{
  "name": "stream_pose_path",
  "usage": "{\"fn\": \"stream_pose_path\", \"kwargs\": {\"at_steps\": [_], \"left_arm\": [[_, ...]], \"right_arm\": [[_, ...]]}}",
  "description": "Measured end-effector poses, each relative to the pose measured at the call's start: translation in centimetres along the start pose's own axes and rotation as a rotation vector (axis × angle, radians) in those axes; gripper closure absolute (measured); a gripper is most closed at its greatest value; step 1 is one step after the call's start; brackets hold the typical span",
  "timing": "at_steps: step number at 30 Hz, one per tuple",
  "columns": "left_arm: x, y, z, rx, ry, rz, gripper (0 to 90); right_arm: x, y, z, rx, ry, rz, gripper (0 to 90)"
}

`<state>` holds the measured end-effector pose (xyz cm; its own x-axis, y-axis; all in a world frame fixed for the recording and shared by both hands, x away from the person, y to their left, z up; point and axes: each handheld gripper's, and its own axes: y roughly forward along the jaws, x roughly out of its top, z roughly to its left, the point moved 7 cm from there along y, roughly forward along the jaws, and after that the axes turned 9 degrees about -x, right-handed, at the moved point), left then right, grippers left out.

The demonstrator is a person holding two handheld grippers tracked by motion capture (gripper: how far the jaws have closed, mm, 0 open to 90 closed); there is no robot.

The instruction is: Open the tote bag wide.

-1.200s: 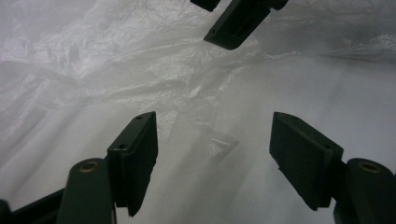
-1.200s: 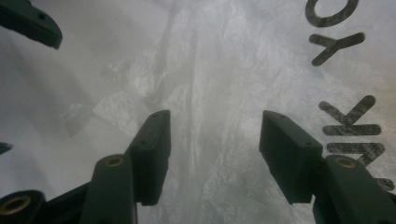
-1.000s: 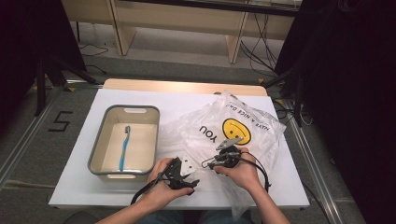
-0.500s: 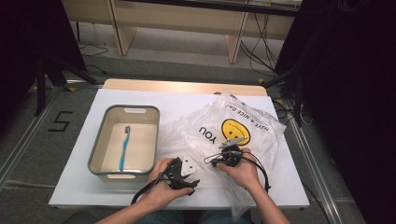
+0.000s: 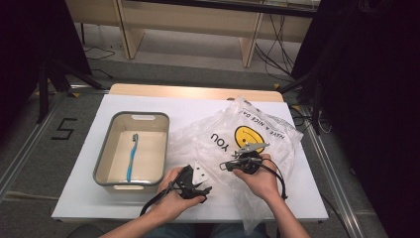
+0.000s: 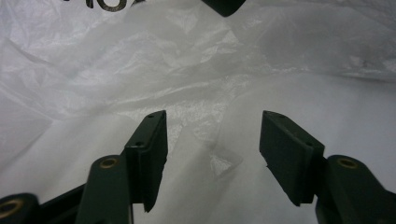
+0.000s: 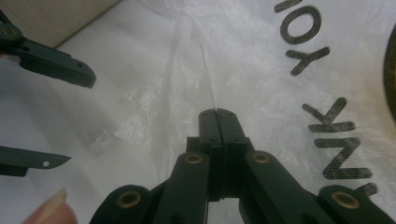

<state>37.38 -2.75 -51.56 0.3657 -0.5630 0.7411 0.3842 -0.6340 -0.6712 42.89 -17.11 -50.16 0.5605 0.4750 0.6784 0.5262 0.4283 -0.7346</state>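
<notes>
1. The high view is showing the whole layout: a clear plastic bag [image 5: 233, 144] with a yellow smiley and black lettering is lying crumpled across the right half of the white table [image 5: 74, 198], and a grey bin [image 5: 101, 161] is sitting in the left-centre of the frame with a blue toothbrush [image 5: 131, 157] lying inside it.
2. In that view both hands are coming in from the bottom edge; the left gripper [image 5: 198, 184] is sitting just left of the bag's lower edge, and the right gripper [image 5: 232, 164] is resting on the bag, lower centre of the frame.
3. The left gripper view [image 6: 213, 154] is giving what the high view is too small to tell: its fingers [image 6: 149, 154] are standing apart, having just been narrowing, with a thin flap of the bag lying between them and touching neither pad.
4. The tip of the other gripper is peeking in at the top centre of that picture.
5. The right gripper view [image 7: 218, 113] is showing its fingers [image 7: 208, 126] pressed together, pinching a fold of bag film that is rising as a taut ridge toward the top of the frame.
6. Black letters are running down the right side of that picture, and the left gripper's open fingers are showing at the left edge, near but apart from the pinched fold.
</notes>
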Motion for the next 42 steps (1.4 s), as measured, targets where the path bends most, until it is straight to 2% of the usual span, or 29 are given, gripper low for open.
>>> {"fn": "stream_pose_path", "kwargs": {"at_steps": [4, 8, 9, 10, 11, 15, 20, 21, 28, 37, 42], "left_arm": [[0.7, 0.3, 0.4, 0.010, -0.001, -0.022, 49.7], [1.6, 0.9, 0.9, 0.028, 0.000, -0.037, 61.6], [1.8, 1.2, 0.9, 0.026, -0.003, -0.038, 67.5], [2.0, 1.5, 1.0, 0.024, 0.000, -0.038, 67.5], [2.2, 1.9, 1.1, 0.027, -0.001, -0.042, 73.8], [2.5, 3.6, 1.7, 0.052, 0.026, -0.027, 85.3], [1.9, 5.4, 2.2, 0.048, -0.004, 0.009, 88.4], [1.8, 5.5, 2.3, 0.046, 0.005, 0.021, 88.4], [1.7, 5.6, 2.5, 0.042, 0.002, 0.014, 89.3], [1.7, 5.5, 2.5, 0.042, 0.012, 0.020, 89.2], [1.7, 5.5, 2.5, 0.040, 0.013, 0.019, 89.2]], "right_arm": [[0.9, -1.2, 0.0, -0.015, -0.016, -0.043, 90.0], [1.9, -2.1, -0.1, -0.036, -0.028, -0.082, 90.0], [2.3, -2.4, -0.1, -0.042, -0.027, -0.102, 90.0], [2.3, -2.4, -0.1, -0.042, -0.027, -0.102, 90.0], [2.6, -2.7, -0.1, -0.047, -0.025, -0.116, 90.0], [3.1, -3.0, -0.1, -0.054, -0.013, -0.137, 90.0], [3.5, -3.5, -0.4, -0.062, 0.007, -0.162, 90.0], [3.5, -3.5, -0.4, -0.062, 0.007, -0.162, 90.0], [4.4, -4.4, -1.0, -0.089, 0.035, -0.204, 90.0], [6.4, -6.0, -1.8, -0.142, 0.058, -0.313, 90.0], [6.8, -6.3, -2.1, -0.155, 0.071, -0.345, 90.0]]}}
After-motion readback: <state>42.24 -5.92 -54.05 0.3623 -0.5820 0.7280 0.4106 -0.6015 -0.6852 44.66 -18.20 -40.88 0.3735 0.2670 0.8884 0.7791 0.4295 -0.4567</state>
